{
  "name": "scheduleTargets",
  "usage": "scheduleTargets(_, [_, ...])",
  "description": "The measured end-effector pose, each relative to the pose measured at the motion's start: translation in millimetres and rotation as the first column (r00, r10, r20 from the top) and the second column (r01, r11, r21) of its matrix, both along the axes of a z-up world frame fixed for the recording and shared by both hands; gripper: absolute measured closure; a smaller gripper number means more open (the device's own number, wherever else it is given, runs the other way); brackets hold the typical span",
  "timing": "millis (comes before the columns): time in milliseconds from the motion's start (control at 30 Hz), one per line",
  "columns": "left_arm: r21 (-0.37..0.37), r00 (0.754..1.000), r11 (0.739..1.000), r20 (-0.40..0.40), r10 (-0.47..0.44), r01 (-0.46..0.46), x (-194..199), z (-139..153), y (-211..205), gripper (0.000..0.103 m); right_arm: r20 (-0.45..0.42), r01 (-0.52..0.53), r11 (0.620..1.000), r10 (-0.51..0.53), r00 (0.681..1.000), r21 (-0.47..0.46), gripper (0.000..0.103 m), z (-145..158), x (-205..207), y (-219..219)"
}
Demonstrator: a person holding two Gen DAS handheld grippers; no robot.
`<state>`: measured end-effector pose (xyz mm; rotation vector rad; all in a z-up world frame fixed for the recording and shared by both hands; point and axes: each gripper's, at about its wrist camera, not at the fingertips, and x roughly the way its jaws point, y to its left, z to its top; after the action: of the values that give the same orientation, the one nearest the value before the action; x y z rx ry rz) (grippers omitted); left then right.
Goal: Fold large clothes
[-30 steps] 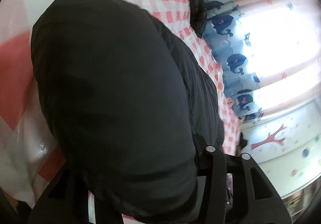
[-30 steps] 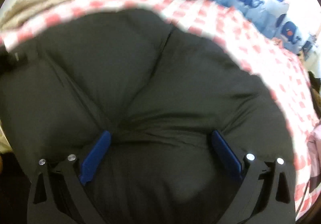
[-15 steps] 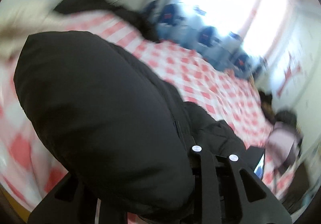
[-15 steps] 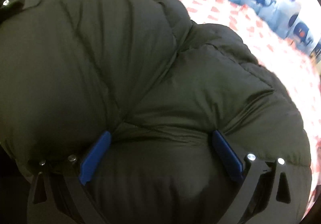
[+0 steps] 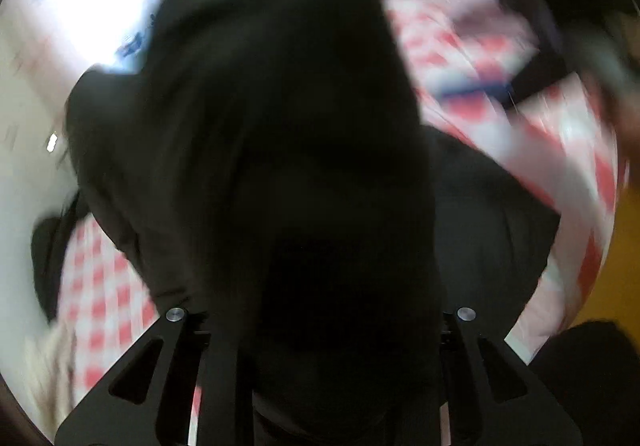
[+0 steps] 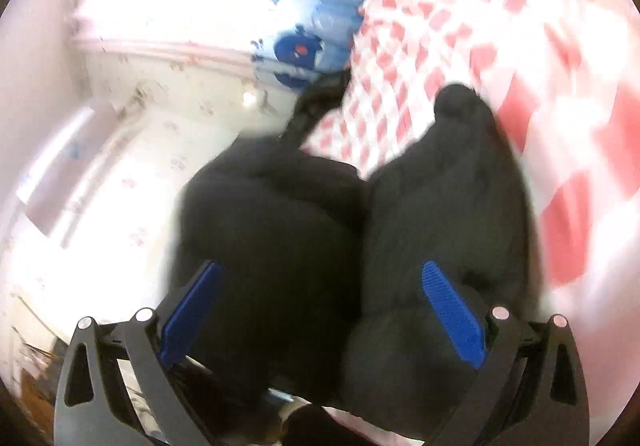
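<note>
Both grippers clamp the puffy black jacket (image 6: 440, 214) above the checked bed (image 6: 460, 26): the left gripper (image 5: 320, 326), jaws easing open, risks dropping its bulky fold, while the right gripper (image 6: 320, 306) holds wide.

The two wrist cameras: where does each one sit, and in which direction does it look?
Left wrist: sits on the left gripper, looks along its fingers into the black padded jacket; the jaws are opening, jacket between them.
Right wrist: sits on the right gripper, looks over jacket folds between its blue pads, towards the whale curtain.
Both share the jacket and red checked sheet.
</note>
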<state>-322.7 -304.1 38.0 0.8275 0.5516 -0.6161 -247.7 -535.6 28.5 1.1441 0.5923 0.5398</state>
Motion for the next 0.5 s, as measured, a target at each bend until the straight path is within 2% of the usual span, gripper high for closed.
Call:
scheduleTargets(133, [0.078,0.996,0.994,0.034,-0.084,0.081,-25,-22,-25,0.075,-0.019,-0.014,0.997,0.012,1.000,-0.079,0.006,22,1,-11])
scheduleTargets(200, [0.098,0.994,0.991,0.055,-0.096,0.090,-34,-26,-29,0.069,-0.054,-0.035,0.974,0.024,0.998,-0.222,0.006,39,13,-5])
scheduleTargets(300, [0.125,0.990,0.987,0.087,-0.112,0.100,-39,-31,-23,0.064,-0.114,-0.101,0.894,0.057,0.992,-0.436,0.006,51,35,25])
scheduleTargets(367, [0.154,0.985,0.980,0.101,-0.140,0.124,-43,-33,-17,0.062,-0.180,-0.139,0.802,0.041,0.983,-0.581,0.006,46,39,48])
scheduleTargets(400, [0.158,0.984,0.979,0.101,-0.146,0.129,-44,-34,-15,0.061,-0.170,-0.110,0.775,0.003,0.985,-0.622,0.006,43,24,54])
scheduleTargets(433, [0.159,0.984,0.979,0.098,-0.146,0.129,-35,-34,-26,0.060,-0.119,-0.046,0.764,-0.041,0.992,-0.644,0.006,53,18,51])
scheduleTargets(467, [0.159,0.985,0.979,0.094,-0.146,0.130,-34,-35,-27,0.059,-0.063,0.022,0.766,-0.082,0.995,-0.642,0.006,51,-6,51])
scheduleTargets(500, [0.163,0.984,0.978,0.094,-0.149,0.132,-34,-36,-28,0.058,0.007,0.095,0.771,-0.117,0.993,-0.630,0.006,63,-16,46])
